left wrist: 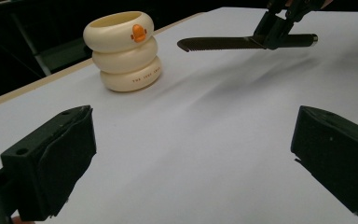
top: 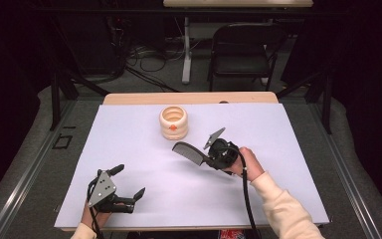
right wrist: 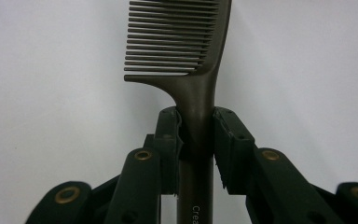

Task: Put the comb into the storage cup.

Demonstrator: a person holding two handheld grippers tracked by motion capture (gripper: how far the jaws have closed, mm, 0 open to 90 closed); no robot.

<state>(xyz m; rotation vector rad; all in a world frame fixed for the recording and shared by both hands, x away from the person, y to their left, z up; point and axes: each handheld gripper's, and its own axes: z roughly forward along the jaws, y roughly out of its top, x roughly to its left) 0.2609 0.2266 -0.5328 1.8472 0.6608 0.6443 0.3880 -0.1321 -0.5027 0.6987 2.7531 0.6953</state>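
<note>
Right now the right gripper [top: 210,160] clamps a dark wide-tooth comb [top: 189,152] by its handle, jaws narrow on it, so the toothed head sticks out free ahead of the grip. Comb is carried off the white table sheet [top: 129,144], head aimed toward the cream duck-face holder [top: 174,122] of three stacked rings at the far middle; likely it's meant to go in the open top, my guess. Left gripper [top: 128,182] sits low near the front edge, jaws wide, nothing between them, probably parked out of the way.

Right gripper view gives the grip detail: pads [right wrist: 227,140] pressing both sides of the handle, printed lettering below. Left gripper view gives the side profile: comb [left wrist: 223,43] level above the sheet, near but apart from the holder [left wrist: 123,51], orange beak visible.
</note>
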